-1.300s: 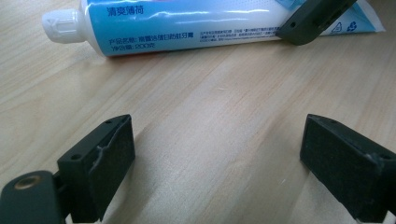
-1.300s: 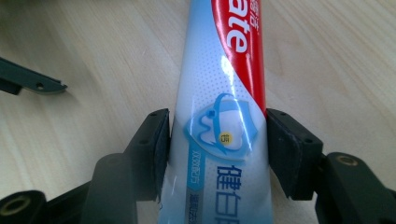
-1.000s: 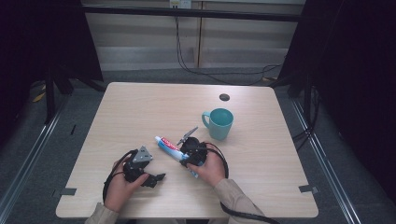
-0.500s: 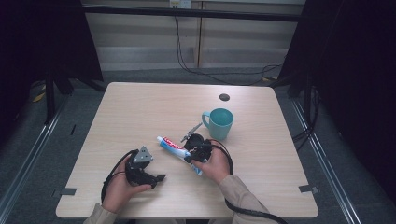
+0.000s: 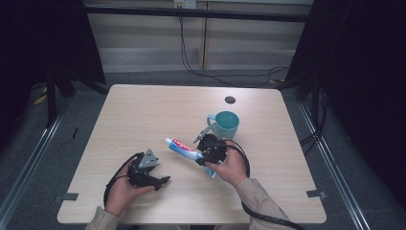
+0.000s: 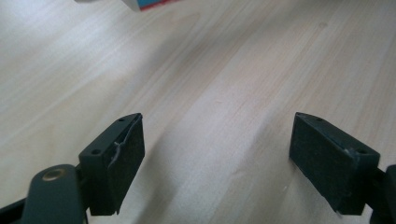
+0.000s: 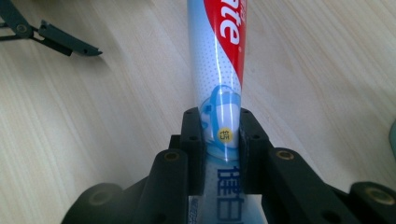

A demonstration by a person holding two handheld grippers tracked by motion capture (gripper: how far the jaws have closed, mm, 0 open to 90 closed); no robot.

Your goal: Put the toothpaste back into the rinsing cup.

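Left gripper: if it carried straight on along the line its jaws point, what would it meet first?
Probably the toothpaste tube, held in the right gripper. The left gripper is open over bare table, with the tube's end at the far edge of its view; depth is unclear.

Right gripper [image 7: 220, 140]: fingers [image 7: 192, 149] clamped on the toothpaste tube [image 7: 218, 70], which runs straight ahead over the wooden bench [image 7: 116, 116]. Other gripper's black tips [image 7: 56, 39] lie upper left.

One toothpaste tube [image 5: 184, 148], one teal mug [image 5: 226, 124], two claws [image 5: 206, 146] [image 5: 160, 181].
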